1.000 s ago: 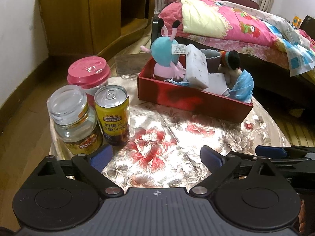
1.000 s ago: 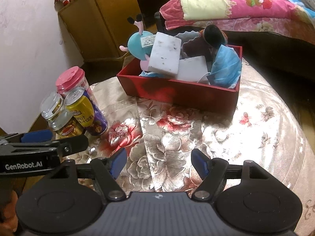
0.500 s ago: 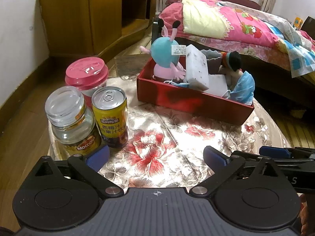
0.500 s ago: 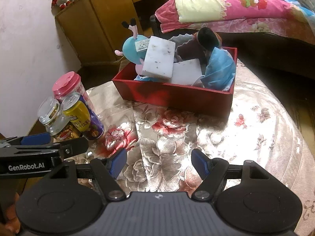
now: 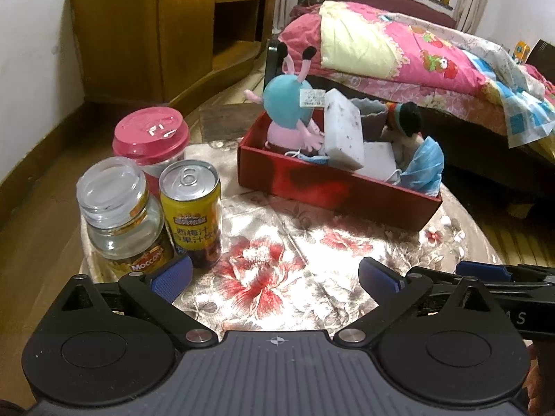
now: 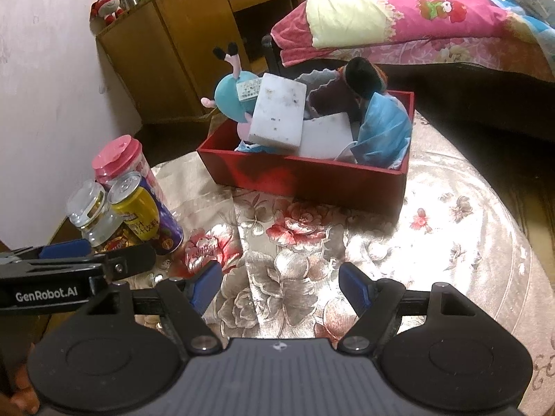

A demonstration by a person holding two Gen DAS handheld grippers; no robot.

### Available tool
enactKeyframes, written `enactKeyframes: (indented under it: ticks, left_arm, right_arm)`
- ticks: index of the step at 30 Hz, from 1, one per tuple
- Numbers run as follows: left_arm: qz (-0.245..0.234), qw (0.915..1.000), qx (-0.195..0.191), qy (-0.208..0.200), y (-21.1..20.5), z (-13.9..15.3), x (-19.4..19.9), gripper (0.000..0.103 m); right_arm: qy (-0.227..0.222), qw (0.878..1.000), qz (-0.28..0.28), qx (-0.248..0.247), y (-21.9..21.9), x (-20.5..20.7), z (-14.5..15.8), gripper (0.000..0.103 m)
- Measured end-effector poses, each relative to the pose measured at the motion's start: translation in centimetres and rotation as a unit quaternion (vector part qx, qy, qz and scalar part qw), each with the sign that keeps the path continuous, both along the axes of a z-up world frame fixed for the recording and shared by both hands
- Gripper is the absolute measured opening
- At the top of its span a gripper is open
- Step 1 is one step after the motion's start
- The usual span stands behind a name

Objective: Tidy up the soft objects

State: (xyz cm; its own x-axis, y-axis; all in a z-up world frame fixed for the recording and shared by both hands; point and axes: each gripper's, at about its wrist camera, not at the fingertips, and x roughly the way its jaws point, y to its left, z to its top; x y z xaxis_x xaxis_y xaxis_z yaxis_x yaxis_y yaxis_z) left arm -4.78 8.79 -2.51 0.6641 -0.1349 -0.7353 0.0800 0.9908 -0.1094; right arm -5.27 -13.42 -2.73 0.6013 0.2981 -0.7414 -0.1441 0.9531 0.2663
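Two grippers hover over the floral tablecloth, left gripper and right gripper both spread and holding nothing; one red box holds one blue-headed plush, two white sponges, one dark-haired doll, one blue face mask; beside it stand one glass jar, one yellow can, one pink-lidded cup.

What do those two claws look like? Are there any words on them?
Both are black plastic with blue ridged pads on the fingertips, round discs and silver screws. The left claw has white "GenRobot.AI" lettering on its side; the right claw looks the same.

Glossy satin tablecloth, plush toy, metal can
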Motion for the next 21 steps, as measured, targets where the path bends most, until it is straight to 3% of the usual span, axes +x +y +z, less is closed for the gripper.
enactKeyframes:
  ticks: [21]
  left_arm:
    - [0.007,0.9998,0.013,-0.010,0.00,0.15,0.11,0.098]
  right_arm:
    - [-0.011,1.000,-0.007,0.003,-0.15,-0.09,0.56,0.051]
